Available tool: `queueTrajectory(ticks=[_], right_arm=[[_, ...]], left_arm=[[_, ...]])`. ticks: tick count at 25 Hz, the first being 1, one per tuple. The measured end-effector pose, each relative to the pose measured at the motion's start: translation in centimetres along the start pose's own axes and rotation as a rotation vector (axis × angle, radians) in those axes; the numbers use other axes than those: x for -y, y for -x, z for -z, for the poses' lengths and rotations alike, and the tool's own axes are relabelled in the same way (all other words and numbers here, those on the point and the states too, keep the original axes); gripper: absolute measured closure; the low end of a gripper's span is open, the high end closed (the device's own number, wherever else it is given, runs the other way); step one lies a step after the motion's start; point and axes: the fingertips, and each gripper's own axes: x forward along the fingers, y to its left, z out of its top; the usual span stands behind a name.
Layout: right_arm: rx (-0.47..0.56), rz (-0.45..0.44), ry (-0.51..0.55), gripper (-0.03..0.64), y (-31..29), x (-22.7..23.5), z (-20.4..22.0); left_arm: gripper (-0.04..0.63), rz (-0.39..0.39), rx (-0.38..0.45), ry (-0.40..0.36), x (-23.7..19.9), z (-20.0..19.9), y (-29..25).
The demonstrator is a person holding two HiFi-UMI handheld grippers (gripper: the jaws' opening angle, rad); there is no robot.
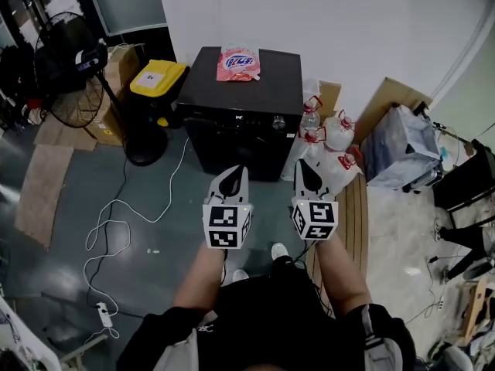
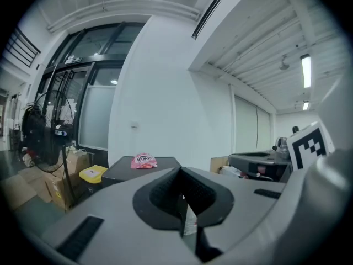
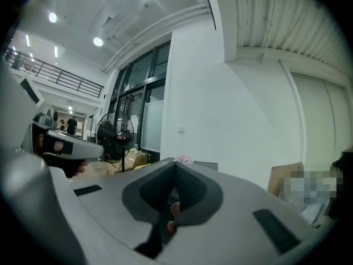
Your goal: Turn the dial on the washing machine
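Observation:
A black washing machine (image 1: 246, 103) stands against the white wall with a pink detergent bag (image 1: 238, 62) on its lid. Its round dial (image 1: 278, 122) sits at the right of the front panel. My left gripper (image 1: 230, 181) and right gripper (image 1: 308, 173) hover side by side in front of the machine, well short of it, and both are shut on nothing. In the left gripper view the left gripper (image 2: 183, 202) points at the machine (image 2: 124, 173) and the bag (image 2: 143, 160). Past the right gripper (image 3: 172, 199) only the bag (image 3: 183, 160) and the lid's edge show; the dial is hidden.
A standing fan (image 1: 71, 69) and a black bin with a yellow lid (image 1: 157, 78) are left of the machine. Water jugs with red caps (image 1: 334, 134), cardboard (image 1: 393, 99) and a wooden plank (image 1: 354, 215) are to its right. White cables (image 1: 116, 222) and a power strip (image 1: 104, 314) lie on the floor.

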Motion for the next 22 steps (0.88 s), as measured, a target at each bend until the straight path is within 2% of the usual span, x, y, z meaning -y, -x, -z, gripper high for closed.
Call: queueTrajectory(ticks=[5, 8, 11, 17, 22], right_arm=[[-0.025, -0.083, 0.135, 0.615, -3.8, 1.8, 1.2], [-0.052, -0.166, 0.283, 0.609, -6.1, 2.5, 2.3], [-0.086, -0.252, 0.417, 0.544, -8.6, 3.5, 3.8], [-0.174, -0.35, 0.744, 0.476, -13.2, 5.8, 8.7], [-0.181, -0.437, 0.963, 0.453, -16.5, 5.9, 11.7]], left_arm=[[0.584, -0.086, -0.009, 0.035, -0.7, 0.6, -2.0], [0.584, -0.126, -0.022, 0.062, -0.6, 1.2, -3.3], [0.584, -0.165, -0.037, 0.082, -0.5, 2.2, -4.9], [0.584, -0.235, -0.032, 0.141, -1.2, 4.4, -7.7], [0.584, -0.259, -0.032, 0.159, -1.0, 5.3, -8.9]])
